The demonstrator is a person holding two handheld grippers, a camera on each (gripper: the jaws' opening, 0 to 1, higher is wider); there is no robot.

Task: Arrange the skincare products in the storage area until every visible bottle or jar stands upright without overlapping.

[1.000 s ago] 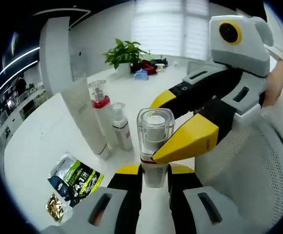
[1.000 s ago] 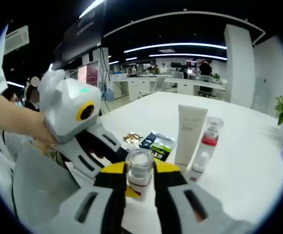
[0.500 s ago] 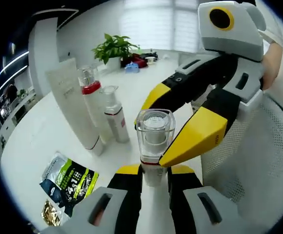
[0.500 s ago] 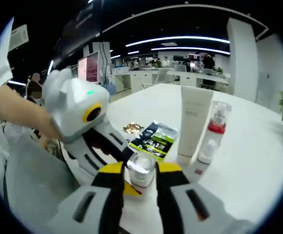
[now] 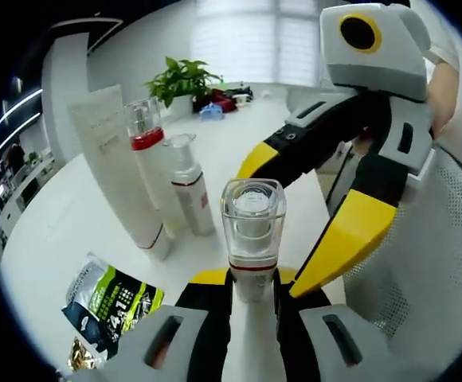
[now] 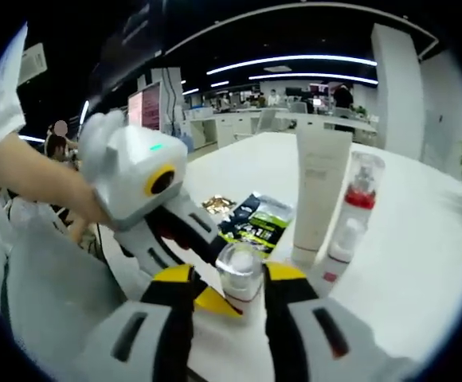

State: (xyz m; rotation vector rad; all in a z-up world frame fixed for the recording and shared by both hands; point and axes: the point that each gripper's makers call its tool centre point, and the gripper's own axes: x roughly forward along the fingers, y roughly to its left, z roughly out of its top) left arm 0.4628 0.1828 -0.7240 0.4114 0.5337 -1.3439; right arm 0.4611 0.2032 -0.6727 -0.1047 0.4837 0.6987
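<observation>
Left gripper [image 5: 253, 280] clamps its yellow-tipped jaws on the lower body of a clear square-capped bottle [image 5: 252, 231], which stands upright on the white table [image 5: 72, 223] near the edge closest to the person. Its thick transparent cap shows a white pump inside, and a thin red band runs below the cap; I can read no writing on it. Right gripper [image 5: 319, 219] reaches in from the right of the left gripper view with jaws spread apart, one yellow tip behind the bottle and one in front, neither pressing on it. The right gripper view confirms this: its own jaws [image 6: 231, 282] stand wide on either side of the bottle [image 6: 240, 274] with gaps showing.

Farther in on the table stand a tall white tube [image 5: 115, 171] with faint, illegible lettering, a clear bottle with a red collar [image 5: 146, 159] beside it, and a smaller white pump bottle [image 5: 189, 191] just in front of those. A dark sachet [image 5: 111, 302] with green and white print lies flat towards the near edge; large characters reading roughly "4.1" show, the rest too small to read. A gold foil packet [image 6: 217, 205] lies beside it.
</observation>
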